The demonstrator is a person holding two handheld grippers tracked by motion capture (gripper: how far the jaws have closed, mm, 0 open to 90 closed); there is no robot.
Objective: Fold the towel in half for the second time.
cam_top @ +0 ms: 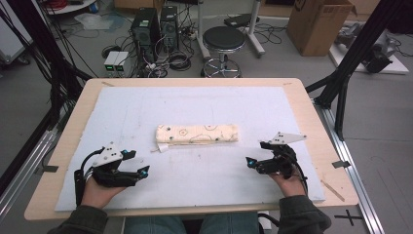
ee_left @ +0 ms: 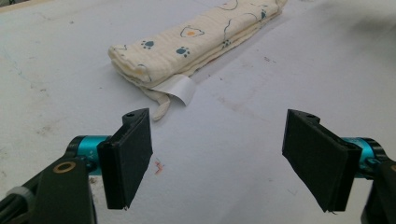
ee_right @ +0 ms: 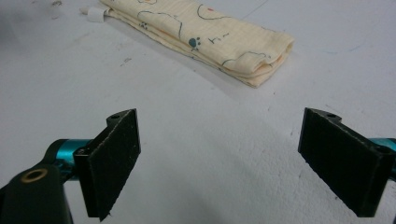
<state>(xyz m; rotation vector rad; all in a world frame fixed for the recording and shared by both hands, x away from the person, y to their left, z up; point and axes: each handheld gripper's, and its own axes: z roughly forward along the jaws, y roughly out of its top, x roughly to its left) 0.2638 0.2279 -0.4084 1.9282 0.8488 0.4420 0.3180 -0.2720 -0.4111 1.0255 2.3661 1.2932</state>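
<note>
cloth position: folded cloth (cam_top: pixel 197 134) lies near the middle of the white mat (cam_top: pixel 195 105) on the counter (cam_top: pixel 73 126), long side running left to right, ahead of both tools and between them.
left tool: left tool (cam_top: pixel 138 164) sits at the near left of the mat, well apart from the cloth; jaws spread wide, grasping nothing. in the left gripper view the left tool (ee_left: pixel 217 158) faces the cloth's (ee_left: pixel 187 44) near end, bare mat between.
right tool: right tool (cam_top: pixel 252 162) sits at the near right of the mat, apart from the cloth; jaws released, nothing between them. in the right gripper view the right tool (ee_right: pixel 219 158) points at the cloth's (ee_right: pixel 205 35) folded end.
cloth appearance: cream fabric, folded into a long narrow stack of several layers, printed with dark blue paw marks and thin outline drawings.
label: white tag (ee_left: pixel 180 88) hangs from the cloth's left end, resting on the mat.
</note>
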